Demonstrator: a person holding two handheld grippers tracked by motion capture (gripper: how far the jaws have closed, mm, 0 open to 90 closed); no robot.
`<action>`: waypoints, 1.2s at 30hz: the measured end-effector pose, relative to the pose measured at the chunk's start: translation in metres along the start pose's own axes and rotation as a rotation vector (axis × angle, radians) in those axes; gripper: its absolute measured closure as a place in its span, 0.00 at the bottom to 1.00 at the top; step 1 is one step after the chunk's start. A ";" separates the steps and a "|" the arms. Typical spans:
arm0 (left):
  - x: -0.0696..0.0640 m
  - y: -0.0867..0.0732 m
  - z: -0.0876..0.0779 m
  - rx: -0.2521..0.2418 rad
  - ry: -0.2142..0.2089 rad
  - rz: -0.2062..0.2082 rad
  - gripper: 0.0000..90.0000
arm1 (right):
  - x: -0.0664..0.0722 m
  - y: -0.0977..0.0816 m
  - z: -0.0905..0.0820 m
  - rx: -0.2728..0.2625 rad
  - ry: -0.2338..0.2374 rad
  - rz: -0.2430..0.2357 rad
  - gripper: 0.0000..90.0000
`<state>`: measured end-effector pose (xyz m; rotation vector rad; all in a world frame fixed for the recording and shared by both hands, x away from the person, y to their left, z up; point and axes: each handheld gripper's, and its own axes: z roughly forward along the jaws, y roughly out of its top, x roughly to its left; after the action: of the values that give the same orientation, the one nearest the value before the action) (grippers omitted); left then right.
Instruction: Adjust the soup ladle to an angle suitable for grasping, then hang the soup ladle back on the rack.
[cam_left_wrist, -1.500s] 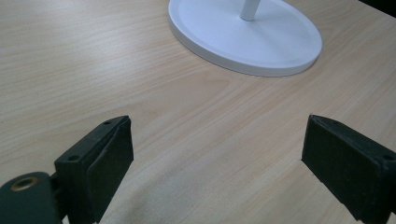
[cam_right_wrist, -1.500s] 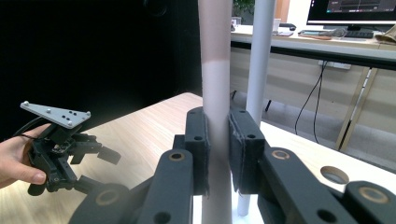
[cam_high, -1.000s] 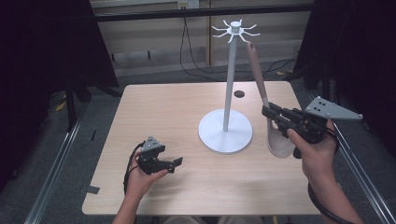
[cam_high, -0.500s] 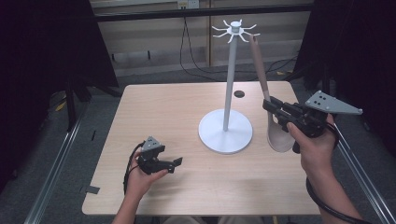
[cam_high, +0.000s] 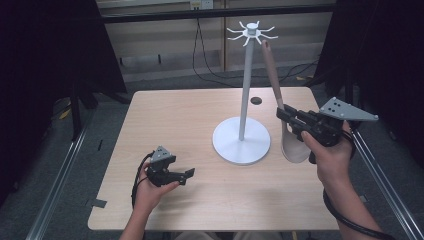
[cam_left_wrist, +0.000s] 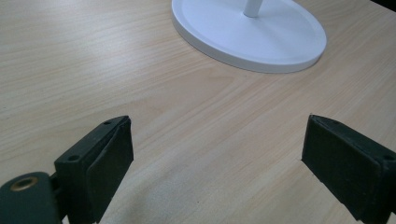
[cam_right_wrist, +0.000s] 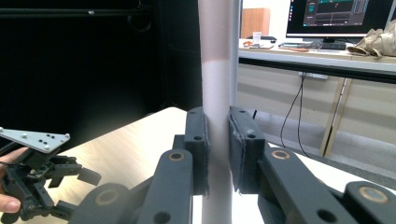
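High view: the right tongs (cam_high: 281, 114) are pinching a long-handled beige spatula (cam_high: 292, 145) at 3 o'clock of the white hook stand (cam_high: 242, 141) on the light wooden bench (cam_high: 180, 115). Left gripper view: left tongs (cam_left_wrist: 217, 175) are hanging spread over bare wood. Right gripper view: pads are squeezing the handle (cam_right_wrist: 217, 93).

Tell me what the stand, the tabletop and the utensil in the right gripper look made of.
Stand: probably painted metal or plastic; smooth, matte white. Tabletop: wood or laminate; pale grain lines. Utensil held in the right gripper: perhaps silicone; matte pinkish-beige, no grain.
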<state>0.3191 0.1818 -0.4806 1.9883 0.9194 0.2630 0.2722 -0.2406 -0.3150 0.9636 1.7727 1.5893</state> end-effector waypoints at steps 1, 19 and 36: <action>0.001 0.000 -0.001 0.001 0.001 0.000 0.10 | -0.001 0.000 0.002 0.000 -0.001 0.005 0.88; 0.001 0.000 0.000 0.002 0.006 0.001 0.10 | -0.003 -0.007 0.025 0.029 -0.014 0.022 0.88; 0.001 -0.001 -0.001 0.000 0.002 0.002 0.10 | -0.001 -0.006 0.050 0.064 0.005 0.042 0.88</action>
<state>0.3188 0.1833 -0.4807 1.9895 0.9193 0.2658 0.3119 -0.2129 -0.3282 1.0334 1.8286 1.5699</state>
